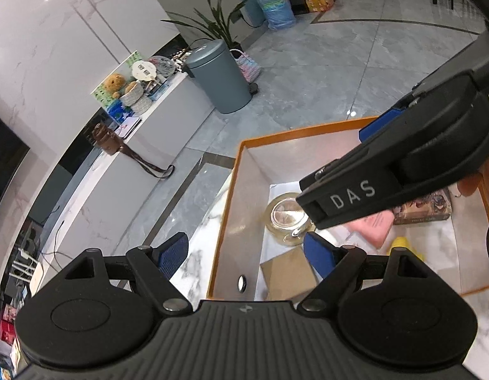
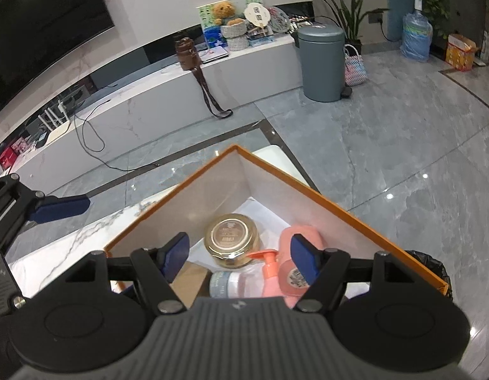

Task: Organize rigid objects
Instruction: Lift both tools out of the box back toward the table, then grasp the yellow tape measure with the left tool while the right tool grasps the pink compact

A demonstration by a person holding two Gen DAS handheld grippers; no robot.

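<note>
**Both grippers empty over box — between picks**

Step, as I'm judging it: items are sitting packed in the box [image 2: 339, 202], neither gripper is carrying anything, so this is looking like a gap between placements, or the end of the run. Can't tell which; no loose item is showing outside the box in either view.

Box: orange rim, pale inner walls, resting on a marble-pattern top [image 2: 54, 253]. Both cams are looking down into it.

Contents, big to small:
- pink pouch [image 2: 303, 234], lying w/ a round sticker; print too blurred to read.
- jar [image 2: 231, 240], gold lid up, lid text unreadable.
- pump btl [image 2: 271, 272], salmon, lying beside jar.
- clear btl [image 2: 230, 283], label too small to read.
- book [image 1: 425, 209], patterned cover, far side; spine text illegible.
- brown card [image 1: 288, 272] flat on the floor of the box; yellow thing [image 1: 403, 243], partly hidden.

L gripper [image 1: 246, 253]: jaws spread, nothing between. R gripper [image 2: 238, 253]: jaws spread wide, nothing pinched; in left view its body is crossing over the box, "DAS" readable on it.

Next move calls for: spotting any remaining rigid item, swinging the nearer gripper to it, jaws kept wide for approach.
</note>
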